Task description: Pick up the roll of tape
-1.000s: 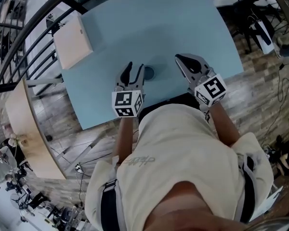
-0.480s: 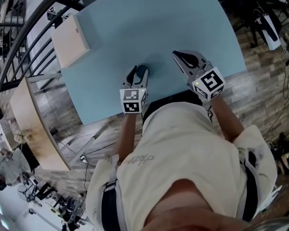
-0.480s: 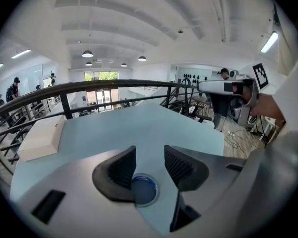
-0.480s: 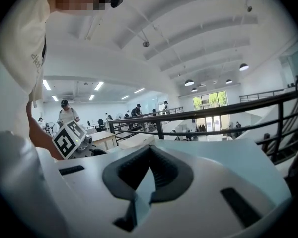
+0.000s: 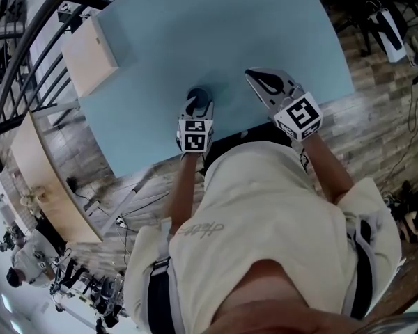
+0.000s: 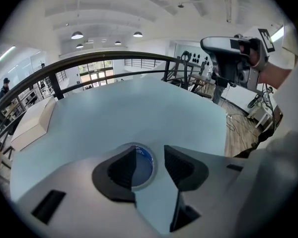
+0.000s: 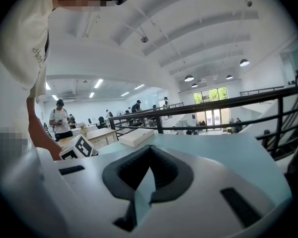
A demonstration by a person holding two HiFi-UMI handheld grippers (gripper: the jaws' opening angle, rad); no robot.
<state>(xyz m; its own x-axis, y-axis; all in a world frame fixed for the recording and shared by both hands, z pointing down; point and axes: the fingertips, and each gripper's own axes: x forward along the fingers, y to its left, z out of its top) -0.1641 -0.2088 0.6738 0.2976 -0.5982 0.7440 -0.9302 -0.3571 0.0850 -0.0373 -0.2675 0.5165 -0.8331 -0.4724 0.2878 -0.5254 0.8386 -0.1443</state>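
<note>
The roll of tape (image 5: 197, 93) lies flat on the light blue table (image 5: 216, 26) near its front edge; its blue inner ring (image 6: 145, 166) shows between my left jaws. My left gripper (image 5: 197, 106) (image 6: 150, 155) is open right over the roll: the left jaw covers its hole, the right jaw stands just outside its rim. I cannot tell whether either pad touches it. My right gripper (image 5: 252, 75) (image 7: 149, 151) hovers to the right of the roll, shut with nothing in it.
A flat beige box (image 5: 88, 53) (image 6: 32, 122) (image 7: 136, 137) lies at the table's far left corner. A dark railing (image 5: 28, 61) runs behind the table. The table's front edge (image 5: 153, 160) is close to my body, with wood floor beyond.
My left gripper has moved forward onto the roll, so its jaws now straddle the rim. The right gripper has stayed almost where it was.
</note>
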